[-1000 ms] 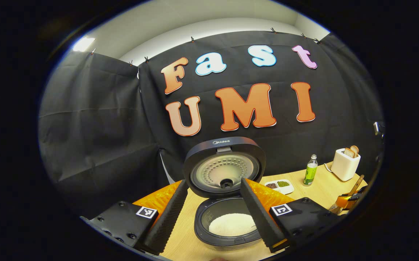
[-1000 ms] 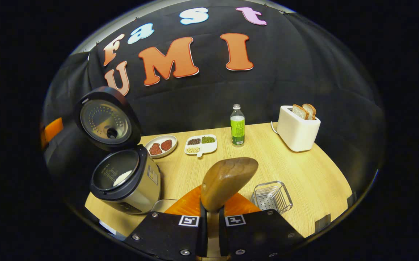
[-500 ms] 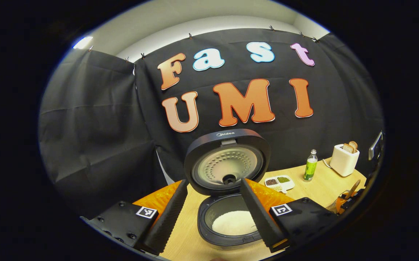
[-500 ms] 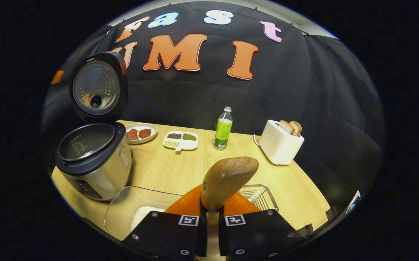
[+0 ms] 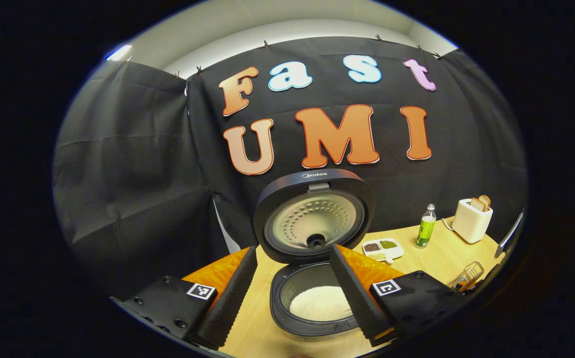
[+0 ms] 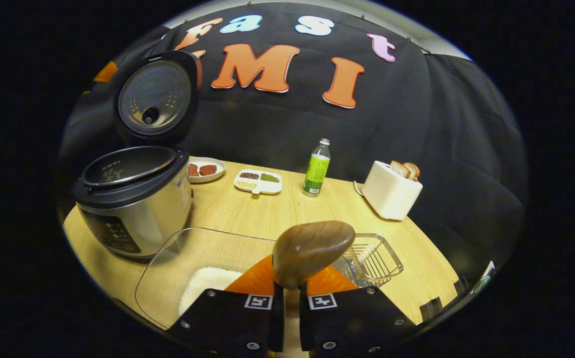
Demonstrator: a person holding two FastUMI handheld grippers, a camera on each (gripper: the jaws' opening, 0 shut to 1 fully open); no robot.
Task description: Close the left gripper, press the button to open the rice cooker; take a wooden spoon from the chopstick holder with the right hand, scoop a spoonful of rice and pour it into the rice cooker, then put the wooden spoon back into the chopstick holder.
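spoon handle: hidden between the fingers of the right gripper
rice container: near edge cut off
chopstick holder: cut off at the edge, contents too small to tell

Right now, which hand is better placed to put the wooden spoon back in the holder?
Right. Its jaws are shut on the wooden spoon, with the wire chopstick holder just beyond it. The left gripper is open over the rice cooker.

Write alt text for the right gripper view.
The right gripper, jaws shut on a wooden spoon, is above a clear rice container on the wooden table. An open rice cooker stands left; a wire chopstick holder sits right.
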